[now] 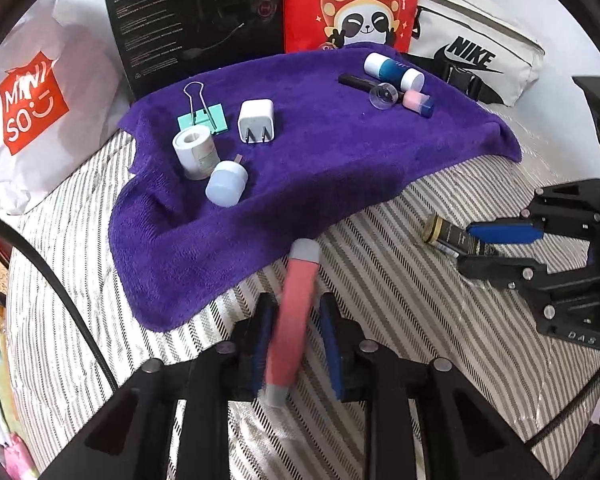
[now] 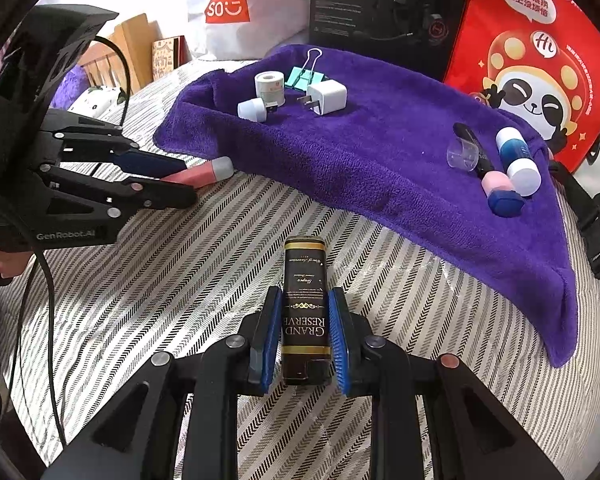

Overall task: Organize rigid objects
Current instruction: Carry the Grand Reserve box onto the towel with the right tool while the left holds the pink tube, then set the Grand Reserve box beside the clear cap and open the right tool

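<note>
We see the left tongs (image 1: 292,336) clenched on a pink tube with grey ends (image 1: 290,320), its blue pads pressing on either side; the tube's far tip lies just at the near edge of the purple towel (image 1: 340,160). From the right wrist view, the same tube (image 2: 204,174) pokes out of the left tongs (image 2: 188,180) toward the towel's (image 2: 380,168) left corner.

Our right tongs (image 2: 304,336) grip a dark little box with gold trim (image 2: 304,312), printed "Grand Reserve", held above the striped bedspread (image 2: 160,280) in front of the towel. In the left wrist view that box (image 1: 452,238) sits between the right tongs (image 1: 496,248) at the far right, well apart from the pink tube.

On the towel we find two groups. On the left: a mint binder clip (image 1: 202,116), a white plug adapter (image 1: 256,122), a white roll of tape (image 1: 194,152) and a pale blue capped cylinder (image 1: 226,184) lying just beside the roll. On the right: a blue-and-white bottle (image 1: 394,70) lying on its side, a black pen (image 1: 360,82), a clear small cup (image 1: 382,96) and a pink-and-blue piece (image 1: 418,102), all close together.

Behind the towel stand a white Miniso bag (image 1: 32,108), a black box (image 1: 192,20), a red panda bag (image 1: 352,4) and a white Nike pouch (image 1: 472,52).
</note>
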Demonstrator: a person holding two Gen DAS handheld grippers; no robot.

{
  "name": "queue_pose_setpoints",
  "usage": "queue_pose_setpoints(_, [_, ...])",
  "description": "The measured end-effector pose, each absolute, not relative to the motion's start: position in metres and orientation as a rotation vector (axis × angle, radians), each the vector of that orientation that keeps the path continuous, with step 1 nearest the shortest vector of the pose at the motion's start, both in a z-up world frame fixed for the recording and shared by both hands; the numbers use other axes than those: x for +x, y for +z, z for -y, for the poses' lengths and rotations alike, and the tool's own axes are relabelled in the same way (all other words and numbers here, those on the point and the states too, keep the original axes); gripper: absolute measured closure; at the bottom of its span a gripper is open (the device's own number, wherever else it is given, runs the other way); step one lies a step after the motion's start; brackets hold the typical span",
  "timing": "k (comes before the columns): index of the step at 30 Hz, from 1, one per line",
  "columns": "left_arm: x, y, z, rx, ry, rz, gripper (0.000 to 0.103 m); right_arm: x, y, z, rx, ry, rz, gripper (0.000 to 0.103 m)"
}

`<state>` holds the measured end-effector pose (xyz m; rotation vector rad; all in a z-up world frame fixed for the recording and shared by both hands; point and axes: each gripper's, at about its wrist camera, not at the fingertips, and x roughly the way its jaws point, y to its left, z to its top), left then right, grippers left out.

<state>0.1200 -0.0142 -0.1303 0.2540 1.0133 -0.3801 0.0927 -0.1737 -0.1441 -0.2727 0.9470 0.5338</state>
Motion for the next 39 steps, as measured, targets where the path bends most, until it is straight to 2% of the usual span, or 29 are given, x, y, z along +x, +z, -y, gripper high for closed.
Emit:
queue_pose_setpoints(10, [0.111, -0.124, 0.001, 0.151, -0.353, -1.016, 0.086, 0.092, -0.133, 0.199, -0.180, 0.526, -0.947, 0.080])
queue_pose_setpoints(19, [0.111, -0.094, 0.001, 0.097, -0.376, -0.963, 0.086, 0.102, -0.110, 0.224, -0.131, 0.488, -0.919, 0.080])
queue_pose_setpoints(29, [0.151, -0.048, 0.001, 0.085, -0.372, -0.898, 0.086, 0.152, -0.062, 0.223, -0.114, 0.512, -0.837, 0.080])
queue_pose_setpoints(39, [0.201, -0.032, 0.011, 0.117, -0.380, -0.875, 0.086, 0.211, -0.043, 0.234, -0.084, 0.491, -0.814, 0.080])
